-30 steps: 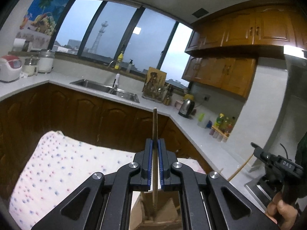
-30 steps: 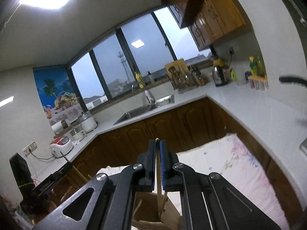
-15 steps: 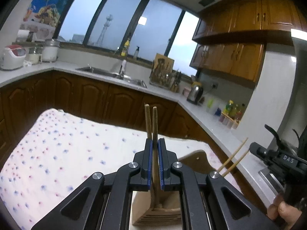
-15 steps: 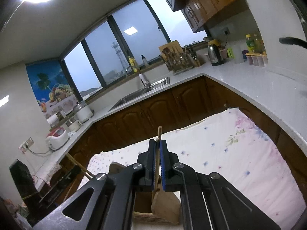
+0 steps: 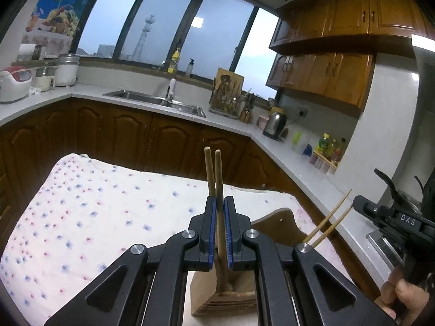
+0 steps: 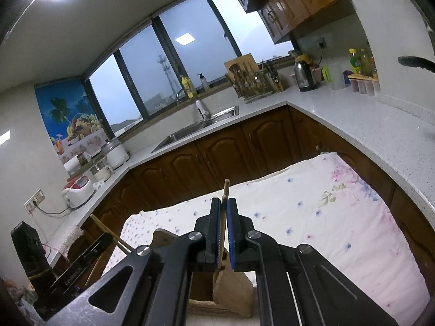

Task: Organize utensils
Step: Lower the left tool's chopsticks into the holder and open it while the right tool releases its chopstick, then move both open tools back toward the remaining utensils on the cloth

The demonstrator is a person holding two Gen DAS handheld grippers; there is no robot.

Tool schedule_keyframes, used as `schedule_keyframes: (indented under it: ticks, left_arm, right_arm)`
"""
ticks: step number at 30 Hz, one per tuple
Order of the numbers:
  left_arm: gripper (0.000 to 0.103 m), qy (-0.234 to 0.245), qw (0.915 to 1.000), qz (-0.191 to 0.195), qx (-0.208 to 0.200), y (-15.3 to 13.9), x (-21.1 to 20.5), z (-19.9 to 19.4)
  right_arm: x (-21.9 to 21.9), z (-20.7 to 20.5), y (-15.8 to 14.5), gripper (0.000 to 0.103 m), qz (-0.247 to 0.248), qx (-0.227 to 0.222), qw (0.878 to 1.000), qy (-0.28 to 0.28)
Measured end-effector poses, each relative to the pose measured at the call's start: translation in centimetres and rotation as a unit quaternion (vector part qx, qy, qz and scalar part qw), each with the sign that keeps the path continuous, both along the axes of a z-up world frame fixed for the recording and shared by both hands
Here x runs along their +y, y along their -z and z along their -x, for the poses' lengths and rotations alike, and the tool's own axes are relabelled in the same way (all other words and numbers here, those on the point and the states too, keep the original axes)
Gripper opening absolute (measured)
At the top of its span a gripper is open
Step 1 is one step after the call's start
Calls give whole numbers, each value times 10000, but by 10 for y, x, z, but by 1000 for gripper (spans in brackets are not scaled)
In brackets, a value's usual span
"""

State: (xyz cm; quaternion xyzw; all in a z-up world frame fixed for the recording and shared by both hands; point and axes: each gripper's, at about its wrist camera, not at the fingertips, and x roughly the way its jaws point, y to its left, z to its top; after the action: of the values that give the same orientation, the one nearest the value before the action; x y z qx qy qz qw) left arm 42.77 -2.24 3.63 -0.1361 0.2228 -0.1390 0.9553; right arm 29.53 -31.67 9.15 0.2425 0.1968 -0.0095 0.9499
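The left gripper [image 5: 219, 231] is clenched on a pair of wooden chopsticks [image 5: 217, 179], its blue pads [image 5: 213, 233] pressed against the shafts with no gap showing. The sticks stand close to upright, their long axis running from the blunt ends above the jaws straight down into the wooden utensil holder [image 5: 225, 296] directly below. The right gripper [image 6: 223, 231] has a second set of chopsticks [image 6: 225, 190] between its jaws, and those jaws are opening: a thin gap shows on either side of the shaft, so the grip is judged to be letting go rather than holding firm. These sticks also stand near vertical, with their lower ends inside the same holder [image 6: 231, 293]. The governing relation is therefore vertical alignment: both bundles lie in line with the holder's mouth, below the jaws, and neither needs to travel sideways. The right hand appears further along in its release; the left has yet to loosen. The holder, a brown wooden stand with a raised back panel, sits on the flower-patterned cloth [image 5: 103, 212] covering the table. From the left view, two slender stick tips [image 5: 330, 220] slant out beside the person's right hand [image 5: 402, 296]. What else the holder contains is hidden behind the gripper bodies.
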Motion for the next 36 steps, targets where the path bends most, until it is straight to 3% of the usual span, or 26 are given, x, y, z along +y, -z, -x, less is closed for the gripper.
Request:
schedule_keyframes:
  ticks: [2,4,5,6,8,12,14,15,17,22,36]
  left_arm:
    - [4,39,10000,-35,61,-1,2,-1]
    - [14,51,9999,-42,109,-3,4,0]
    - [25,29,9999,-31,105,-6,5,1]
    - [30,-10,10000,4,72,-8,7,4]
    - [36,-64,10000,46,18,-10,9,9]
    - [45,-92,9999,69,55,-11,14,17]
    - [54,-119,9999,61,69,-12,16,23]
    - [60,-145,9998,59,76,-12,17,26]
    - [72,-198,9997,68,96,-12,21,33]
    - [80,-267,9993,52,240,-14,28,50]
    - [84,-192,9978,137,618,-26,52,134]
  right_arm:
    - [1,2,-1,9,0,-25,10000,8]
    - [0,4,-2,11,-50,-51,10000,-7]
    - [-1,6,-3,18,-102,-80,9999,0]
    - [-2,9,-4,38,-148,-126,9998,-10]
    - [-2,13,-7,59,-151,-209,9997,5]
    - [-1,20,-11,67,-280,-295,9992,-64]
    - [-1,25,-13,91,-336,-366,9987,-78]
    - [0,28,-13,97,-341,-415,9985,-77]
    - [1,33,-14,98,-350,-458,9983,-95]
    - [5,44,-13,98,-400,-415,9981,-194]
    - [17,124,6,98,-436,-124,9987,-226]
